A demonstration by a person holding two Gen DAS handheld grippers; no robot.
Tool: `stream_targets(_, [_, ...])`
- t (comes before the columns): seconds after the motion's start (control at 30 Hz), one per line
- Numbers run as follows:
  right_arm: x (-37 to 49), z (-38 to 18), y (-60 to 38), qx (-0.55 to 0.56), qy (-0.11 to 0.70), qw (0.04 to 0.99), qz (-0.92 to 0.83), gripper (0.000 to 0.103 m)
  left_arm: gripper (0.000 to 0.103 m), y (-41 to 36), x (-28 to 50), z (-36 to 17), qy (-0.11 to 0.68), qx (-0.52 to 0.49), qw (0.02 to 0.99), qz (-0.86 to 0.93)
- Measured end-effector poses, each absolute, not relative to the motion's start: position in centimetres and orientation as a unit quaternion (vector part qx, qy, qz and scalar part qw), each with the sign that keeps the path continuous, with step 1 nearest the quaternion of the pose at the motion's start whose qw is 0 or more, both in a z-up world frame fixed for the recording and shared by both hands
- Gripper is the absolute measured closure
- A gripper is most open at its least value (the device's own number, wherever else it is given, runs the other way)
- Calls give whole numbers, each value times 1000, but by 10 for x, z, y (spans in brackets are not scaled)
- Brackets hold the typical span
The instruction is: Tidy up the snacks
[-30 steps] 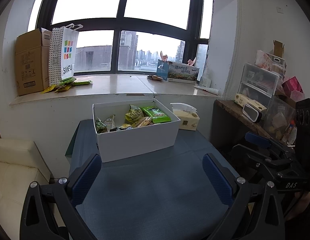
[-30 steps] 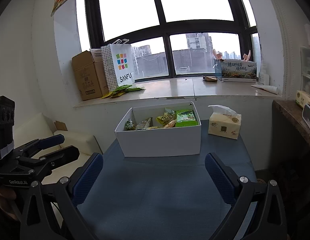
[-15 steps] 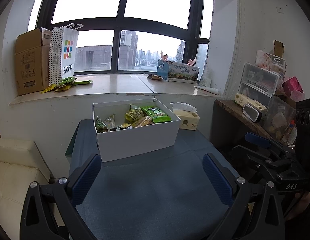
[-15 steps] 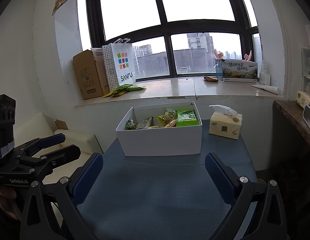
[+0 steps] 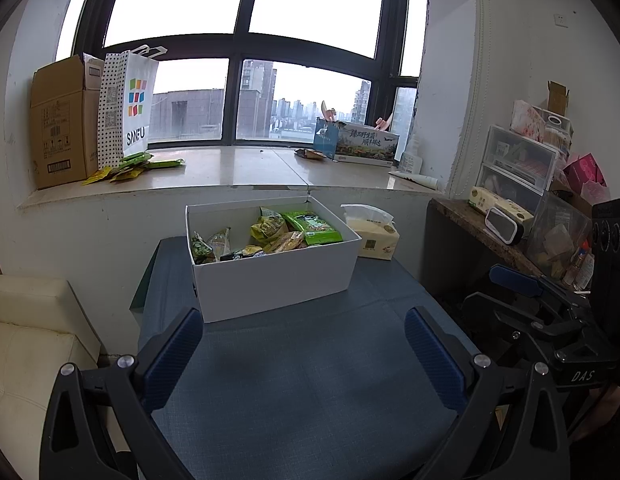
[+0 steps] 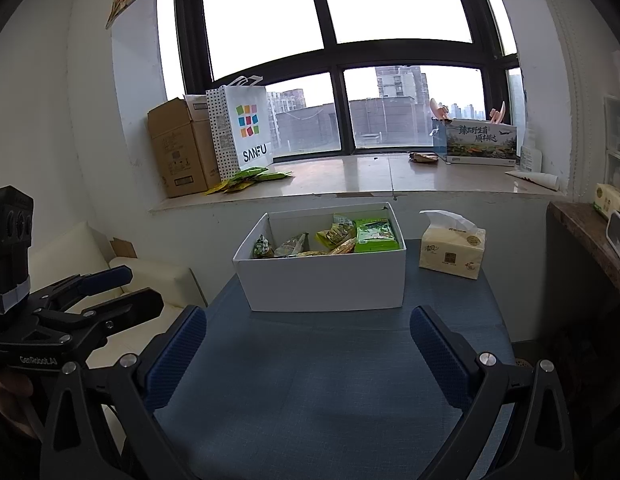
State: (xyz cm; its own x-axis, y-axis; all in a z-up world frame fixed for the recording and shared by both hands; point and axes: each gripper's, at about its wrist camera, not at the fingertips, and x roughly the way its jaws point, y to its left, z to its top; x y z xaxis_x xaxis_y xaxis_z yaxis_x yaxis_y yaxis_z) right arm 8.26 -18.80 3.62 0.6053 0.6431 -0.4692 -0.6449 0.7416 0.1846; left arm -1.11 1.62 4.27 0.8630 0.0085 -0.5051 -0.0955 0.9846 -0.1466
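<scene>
Snacks (image 5: pixel 265 236) are lying in a white box (image 5: pixel 277 284) that is sitting toward the far end of the blue table (image 5: pixel 310 380), below the windowsill. Going left to right: more green and yellow packets (image 5: pixel 129 166) are lying on the sill beside a SANFU bag (image 5: pixel 127 108); the left gripper (image 5: pixel 301 352) is hovering over the table, its fingers (image 5: pixel 169 356) spread wide and holding nothing; a tissue pack (image 5: pixel 374 236) is standing just beside the box; the right gripper (image 6: pixel 307 348) is hovering likewise, fingers (image 6: pixel 438 352) apart and holding nothing.
</scene>
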Motion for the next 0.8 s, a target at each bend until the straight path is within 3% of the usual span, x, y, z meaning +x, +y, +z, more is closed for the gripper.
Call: stream_targets(0.8, [83, 36, -188, -7, 260, 895, 362, 0, 0, 18, -13, 39, 263, -83, 961, 27])
